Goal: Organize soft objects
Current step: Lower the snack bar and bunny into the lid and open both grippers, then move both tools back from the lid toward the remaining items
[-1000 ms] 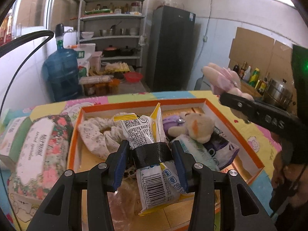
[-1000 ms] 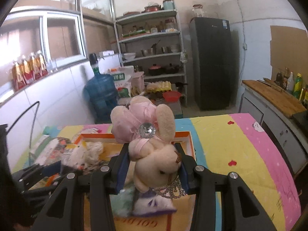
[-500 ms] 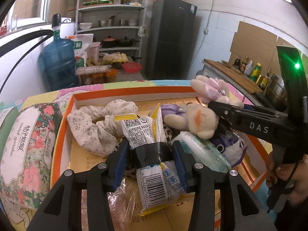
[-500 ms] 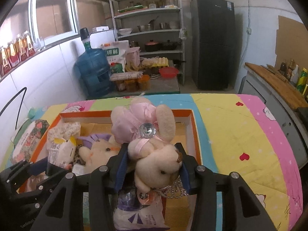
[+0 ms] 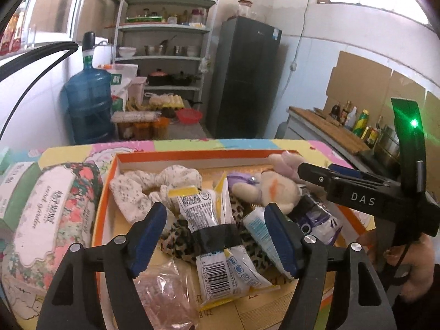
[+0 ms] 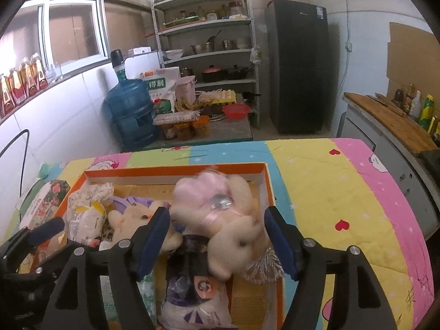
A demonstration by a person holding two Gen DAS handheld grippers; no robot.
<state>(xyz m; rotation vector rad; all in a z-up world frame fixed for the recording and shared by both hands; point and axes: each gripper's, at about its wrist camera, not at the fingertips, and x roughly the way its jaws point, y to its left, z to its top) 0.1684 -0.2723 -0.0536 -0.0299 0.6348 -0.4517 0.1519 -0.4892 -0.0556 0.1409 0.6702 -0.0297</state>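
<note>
Both grippers apart: snack packet (image 5: 217, 236) and, seemingly, blurred plush rabbit (image 6: 228, 220) in orange box (image 6: 176, 170).

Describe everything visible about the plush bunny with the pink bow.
The plush bunny is cream fleece with a pink satin bow and clear gem between its ears. It lies blurred on its side in the orange box, atop a purple-and-white packet, between the right gripper fingers, which have just opened and no longer press it.
</note>
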